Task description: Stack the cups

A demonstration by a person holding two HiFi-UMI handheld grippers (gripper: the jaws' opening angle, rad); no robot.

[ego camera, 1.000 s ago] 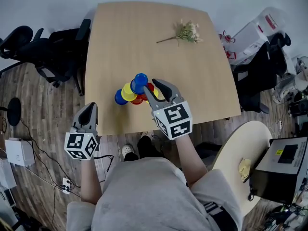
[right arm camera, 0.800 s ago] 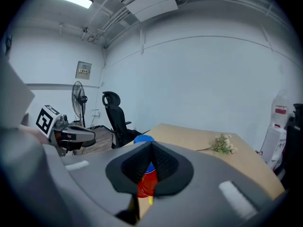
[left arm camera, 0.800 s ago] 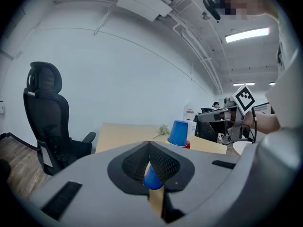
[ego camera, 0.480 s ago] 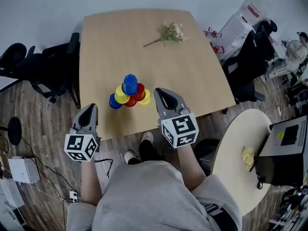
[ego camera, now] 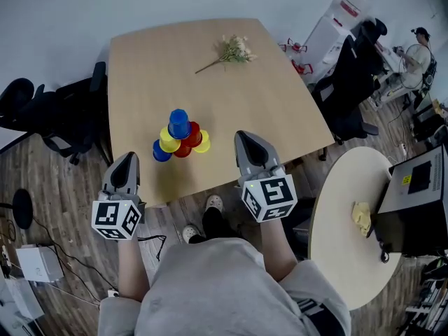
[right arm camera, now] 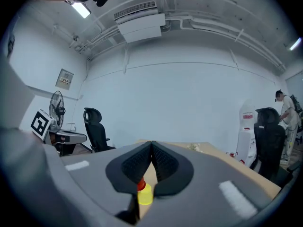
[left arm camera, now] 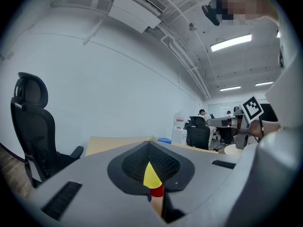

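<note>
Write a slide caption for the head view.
Stack of coloured cups on a wooden table; left tool and right tool hover shut at its near edge.

- Setting: an open-plan office or lab workspace.
- Seating: black mesh-back swivel office chairs [ego camera: 49,117] stand beside the light wooden rectangular tabletop [ego camera: 231,96]; more stand further back.
- Furniture: a round pale tabletop [ego camera: 336,257] stands beside a dark-screened device [ego camera: 418,180].
- Floor: grey-brown wood planks [ego camera: 42,180] with loose black cables [ego camera: 155,239].
- Ceiling: white ceiling-mounted air-conditioning unit [right arm camera: 139,22], exposed white pipes [right arm camera: 213,25], fluorescent strip lights [left arm camera: 232,41].
- Other: a pedestal fan [right arm camera: 56,105]; a person [right arm camera: 286,112] stands at distant desks.
</note>
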